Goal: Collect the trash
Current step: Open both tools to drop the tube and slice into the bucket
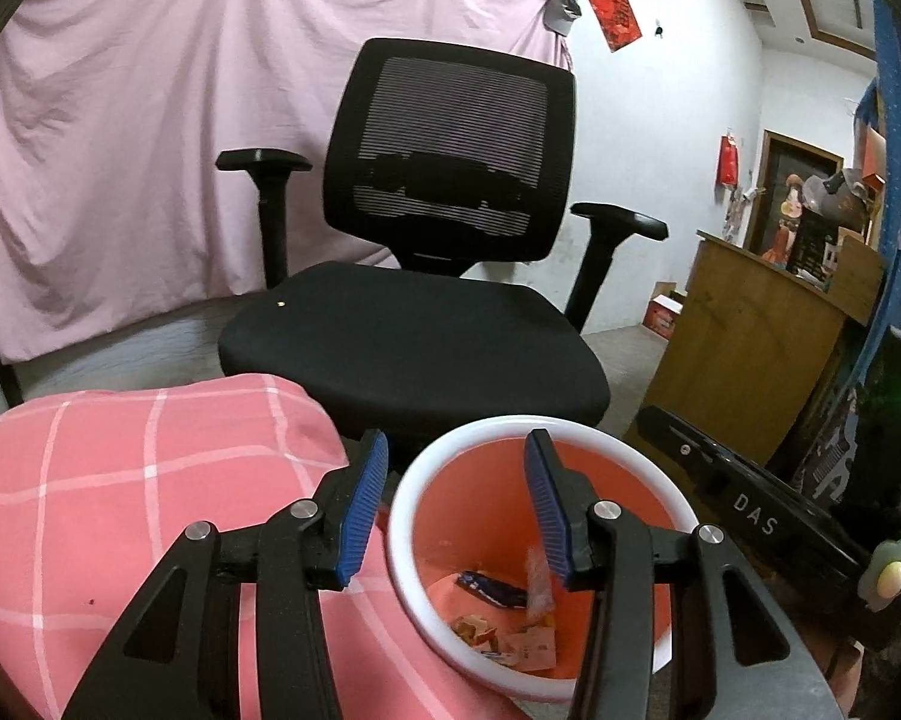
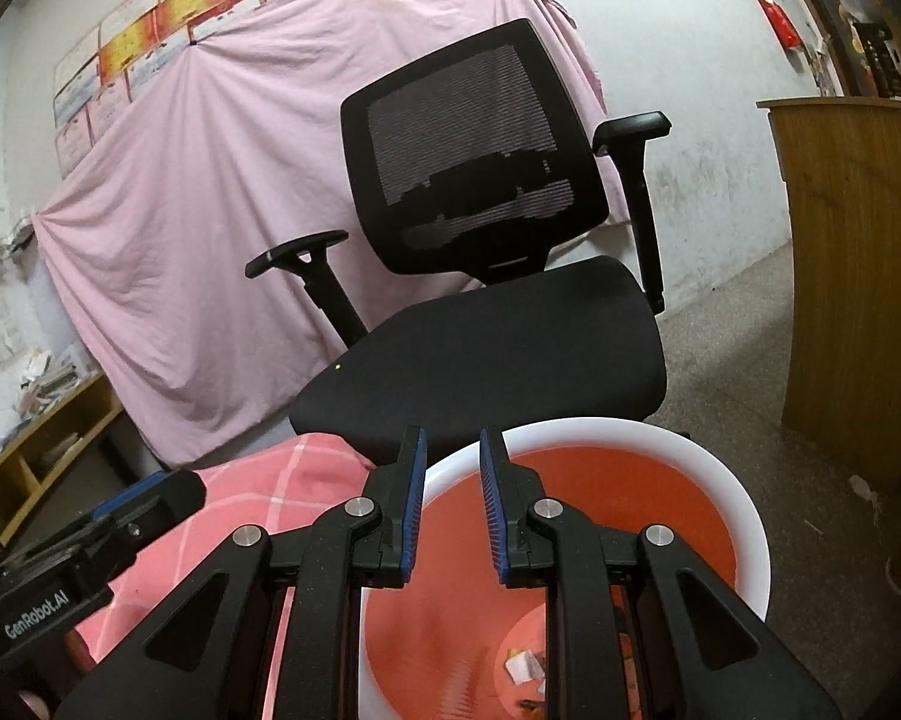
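Observation:
An orange bin with a white rim [image 1: 546,425] stands on the floor under both grippers. Wrappers and paper scraps [image 1: 498,630] lie on its bottom. My left gripper [image 1: 457,444] hangs open over the bin's left side, with nothing between its blue pads. A blurred whitish scrap [image 1: 539,579] shows inside the bin, right beside the right pad; I cannot tell whether it touches. In the right wrist view my right gripper [image 2: 453,441] is over the bin's rim [image 2: 660,432], its jaws a narrow gap apart and empty. Scraps [image 2: 525,669] lie below. The left gripper's finger [image 2: 150,489] shows at the left.
A pink checked cushion [image 1: 150,480] lies against the bin's left side. A black office chair [image 1: 420,348] stands just behind the bin. To the right are a wooden cabinet [image 1: 744,348] and a black bar marked DAS [image 1: 750,519]. A pink sheet [image 1: 150,150] covers the back wall.

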{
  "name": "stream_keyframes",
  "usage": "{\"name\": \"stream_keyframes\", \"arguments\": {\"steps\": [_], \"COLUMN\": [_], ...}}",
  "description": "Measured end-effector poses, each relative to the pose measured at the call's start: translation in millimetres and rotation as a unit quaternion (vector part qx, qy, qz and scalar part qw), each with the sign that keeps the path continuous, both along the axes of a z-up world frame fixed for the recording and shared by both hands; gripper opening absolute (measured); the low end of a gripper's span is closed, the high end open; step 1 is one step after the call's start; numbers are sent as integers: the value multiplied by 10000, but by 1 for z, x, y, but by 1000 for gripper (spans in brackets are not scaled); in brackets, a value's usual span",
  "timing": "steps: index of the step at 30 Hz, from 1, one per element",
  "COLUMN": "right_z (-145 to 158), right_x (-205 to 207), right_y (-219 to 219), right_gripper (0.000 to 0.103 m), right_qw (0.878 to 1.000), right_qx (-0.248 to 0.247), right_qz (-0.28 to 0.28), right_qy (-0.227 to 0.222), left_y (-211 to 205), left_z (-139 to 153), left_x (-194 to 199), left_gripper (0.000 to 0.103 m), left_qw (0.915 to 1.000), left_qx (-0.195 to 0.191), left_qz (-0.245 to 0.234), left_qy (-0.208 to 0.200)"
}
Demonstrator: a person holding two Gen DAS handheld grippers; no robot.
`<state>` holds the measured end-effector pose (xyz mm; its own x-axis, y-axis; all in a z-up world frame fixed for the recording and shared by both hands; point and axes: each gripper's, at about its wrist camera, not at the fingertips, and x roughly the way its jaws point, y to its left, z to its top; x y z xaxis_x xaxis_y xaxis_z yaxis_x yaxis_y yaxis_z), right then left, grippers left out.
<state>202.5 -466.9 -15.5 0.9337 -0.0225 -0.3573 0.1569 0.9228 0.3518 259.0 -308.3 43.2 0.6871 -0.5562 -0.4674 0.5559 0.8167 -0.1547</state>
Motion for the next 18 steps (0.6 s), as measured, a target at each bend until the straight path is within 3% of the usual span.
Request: {"name": "stream_keyframes", "arguments": {"steps": [3,6,14,18], "right_z": [0,1,5,7], "right_x": [1,2,0,-2], "right_y": [2,4,11,18], "right_gripper": [19,30,31,47], "right_qw": [10000,10000,9997,9993], "right_qx": [-36,-55,-143,-188], "right_qz": [22,44,106,160], "right_qy": [11,-9,-155,-283], "left_y": [6,12,36,57], "left_z": [1,2,5,6], "left_x": [1,1,0,-3], "left_gripper": [42,43,46,57], "left_qw": [10000,9999,9989,9971], "left_qx": [11,27,63,49], "left_qz": [68,146,462,751], "left_qy": [-17,-48,-94,-111]}}
